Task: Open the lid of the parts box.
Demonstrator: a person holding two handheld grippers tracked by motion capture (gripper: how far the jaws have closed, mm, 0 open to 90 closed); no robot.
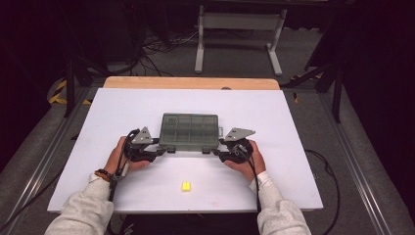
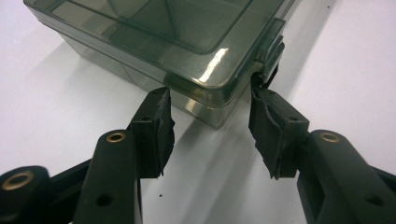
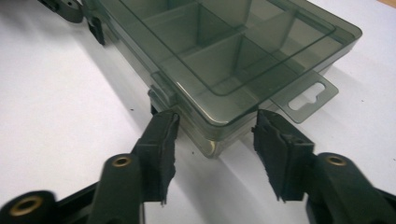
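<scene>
the left gripper (image 1: 157,147), jaws released, straddles the near left corner of the smoky compartment box (image 1: 189,129) lying crosswise mid-worktop (image 1: 274,112); the right gripper (image 1: 219,148), jaws likewise released, straddles its near right corner, equally close.
</scene>
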